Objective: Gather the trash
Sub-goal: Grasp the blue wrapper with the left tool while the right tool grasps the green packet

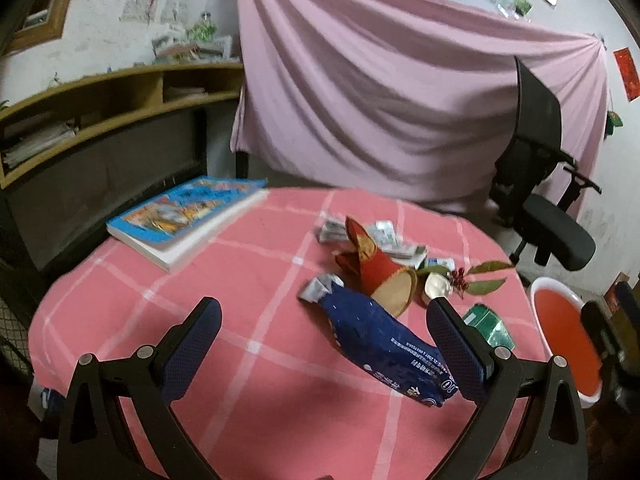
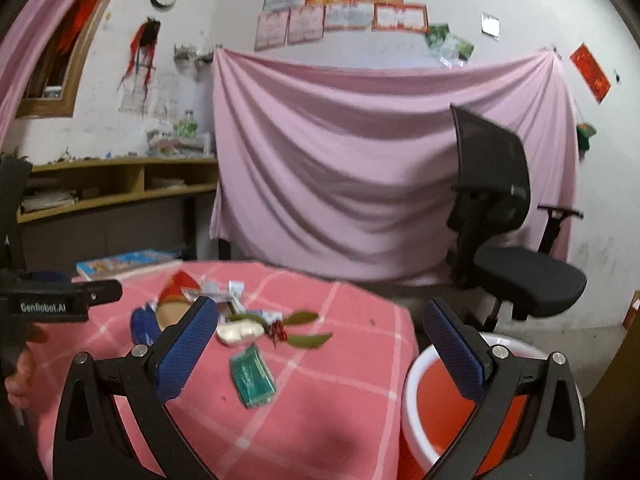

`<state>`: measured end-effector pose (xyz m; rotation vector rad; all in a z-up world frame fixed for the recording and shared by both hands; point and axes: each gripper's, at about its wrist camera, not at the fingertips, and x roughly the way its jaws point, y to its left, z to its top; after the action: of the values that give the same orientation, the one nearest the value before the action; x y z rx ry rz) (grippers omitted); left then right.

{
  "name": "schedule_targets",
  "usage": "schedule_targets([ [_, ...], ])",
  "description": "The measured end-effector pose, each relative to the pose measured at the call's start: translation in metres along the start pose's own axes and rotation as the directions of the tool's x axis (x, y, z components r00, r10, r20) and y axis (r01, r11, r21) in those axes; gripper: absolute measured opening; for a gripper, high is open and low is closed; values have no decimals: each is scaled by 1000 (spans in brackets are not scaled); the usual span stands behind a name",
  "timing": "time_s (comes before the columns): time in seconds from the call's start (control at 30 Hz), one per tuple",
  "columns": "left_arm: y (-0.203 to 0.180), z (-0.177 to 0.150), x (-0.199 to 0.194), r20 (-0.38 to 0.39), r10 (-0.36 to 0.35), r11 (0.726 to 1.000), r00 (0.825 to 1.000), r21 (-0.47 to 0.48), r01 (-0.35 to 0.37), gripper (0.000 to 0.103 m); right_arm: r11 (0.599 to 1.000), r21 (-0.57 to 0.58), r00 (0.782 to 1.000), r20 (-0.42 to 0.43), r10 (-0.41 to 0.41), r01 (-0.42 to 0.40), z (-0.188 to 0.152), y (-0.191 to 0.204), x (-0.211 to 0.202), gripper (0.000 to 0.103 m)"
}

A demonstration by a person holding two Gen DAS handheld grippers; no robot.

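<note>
Book (image 1: 188, 218): lies flat at the far left corner of the counter (image 1: 256, 320), which is covered by a pink checked cloth.
Left tongs (image 1: 324, 348): spread wide, holding nothing; they hover low over the cloth, the blue bag's near end by the right pad.
Blue bag (image 1: 376, 340): crumpled snack wrapper, lying slantwise on the cloth, silver torn end pointing away.
Red carton (image 1: 376, 268): torn open, just behind the blue bag and touching it.
Other trash: white wrappers (image 1: 384, 236) behind the carton; a white shell-like piece (image 2: 239, 332), leaves (image 2: 308, 340) and a green packet (image 2: 253, 378) to the right.
Right tongs (image 2: 320, 354): spread wide, empty, over the counter's right edge.
Red tub (image 2: 440, 412): white-rimmed, standing just right of the counter, lower down.
</note>
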<state>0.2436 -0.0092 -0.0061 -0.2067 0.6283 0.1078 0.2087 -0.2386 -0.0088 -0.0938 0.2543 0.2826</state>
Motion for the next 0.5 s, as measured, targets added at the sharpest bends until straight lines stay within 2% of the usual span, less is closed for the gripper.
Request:
schedule_targets([
  [0.2,-10,-4,25,-123,10,1000,992,-1,-10,100,999,9,993,-111,46,-45,-19,-2,18,103],
  [0.4,-23,-6,33,-162,7,1000,987,31,-2,99,996,38,982,-167,90,-85,-26,-7,25,102],
  [0.5,-28,-6,34,-170,-1,999,985,47,9,95,994,46,979,-176,105,-98,-27,-10,26,100],
])
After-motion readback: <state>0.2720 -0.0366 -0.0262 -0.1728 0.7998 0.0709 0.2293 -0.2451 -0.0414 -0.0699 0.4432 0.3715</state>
